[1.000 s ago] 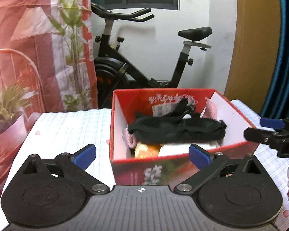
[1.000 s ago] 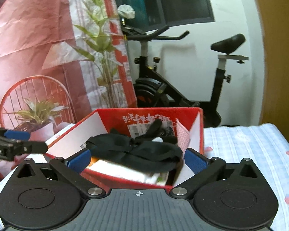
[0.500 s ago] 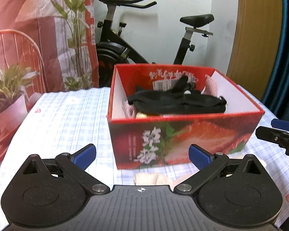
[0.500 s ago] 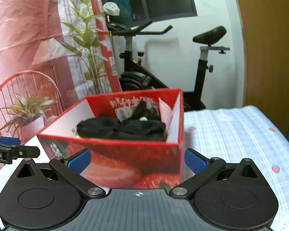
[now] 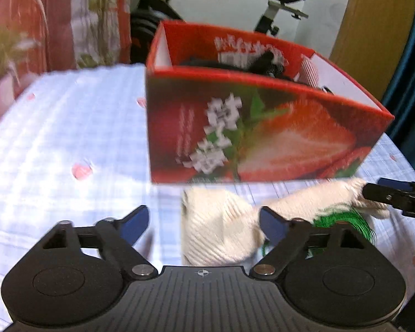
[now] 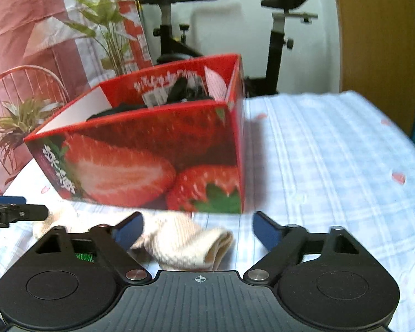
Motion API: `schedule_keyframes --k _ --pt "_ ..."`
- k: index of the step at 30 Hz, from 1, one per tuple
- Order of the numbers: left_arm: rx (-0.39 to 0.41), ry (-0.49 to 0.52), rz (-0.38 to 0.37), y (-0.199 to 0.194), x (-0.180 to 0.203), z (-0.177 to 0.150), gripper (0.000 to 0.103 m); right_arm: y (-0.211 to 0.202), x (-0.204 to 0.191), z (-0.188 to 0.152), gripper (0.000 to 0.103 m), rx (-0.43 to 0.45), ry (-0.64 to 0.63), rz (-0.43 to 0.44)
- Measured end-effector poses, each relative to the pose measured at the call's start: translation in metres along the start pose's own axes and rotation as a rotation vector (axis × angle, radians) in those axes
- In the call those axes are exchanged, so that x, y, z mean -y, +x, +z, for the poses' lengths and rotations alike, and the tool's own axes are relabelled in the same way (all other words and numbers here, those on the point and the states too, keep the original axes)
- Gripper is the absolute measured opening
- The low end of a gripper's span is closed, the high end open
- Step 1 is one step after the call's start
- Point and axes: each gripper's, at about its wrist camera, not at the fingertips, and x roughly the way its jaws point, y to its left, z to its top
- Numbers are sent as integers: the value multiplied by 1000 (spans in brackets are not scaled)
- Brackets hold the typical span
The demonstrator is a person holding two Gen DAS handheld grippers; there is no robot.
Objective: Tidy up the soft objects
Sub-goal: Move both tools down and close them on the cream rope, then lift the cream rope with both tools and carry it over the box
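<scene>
**Both claws released, low over sock**

I read the left gripper [image 5: 202, 224] as spread wide, nothing between its fingers. The cream ribbed knit sock [image 5: 221, 229] lies on the blue checked tablecloth [image 5: 69, 138], just before the red strawberry-printed cardboard box [image 5: 249, 132] (black fabric inside). Green fabric [image 5: 343, 221] touches the sock. The right gripper [image 6: 197, 228] is likewise parted, empty.
</scene>
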Motion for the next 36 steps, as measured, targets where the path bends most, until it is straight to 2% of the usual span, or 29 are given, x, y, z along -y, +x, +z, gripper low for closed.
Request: schedule_keyframes --k 1,6,9,11,13,14,15,18,23,28,36 --pt "-8 -9 -15 3 0 -2 81 1 1 -2 70 -4 7 7" --pt "-48 -61 -70 16 -2 -13 78 8 7 -6 63 -20 60 37" --pt "-36 -89 -87 17 -5 -15 78 10 10 -8 54 -25 85 54" --pt "-33 -101 -98 18 -7 -14 72 11 9 -7 49 -21 91 61" --pt "-24 -125 -128 16 -9 -16 55 8 9 -5 43 -17 97 72" --pt "-15 -132 -131 14 -10 -17 51 7 8 -4 39 -13 100 75" --pt "-6 -135 -126 12 -9 -18 37 6 6 -4 35 -8 101 78" --pt "28 -144 -112 1 -8 -20 29 -1 2 -4 27 15 105 85" --pt "110 -165 -113 -27 -8 -20 28 -18 -6 -1 24 82 111 102" --pt "201 -155 -102 -62 -5 -18 28 -39 -19 11 24 155 57 120" --pt "271 -142 -98 -80 2 1 28 -62 -34 28 24 225 18 134"
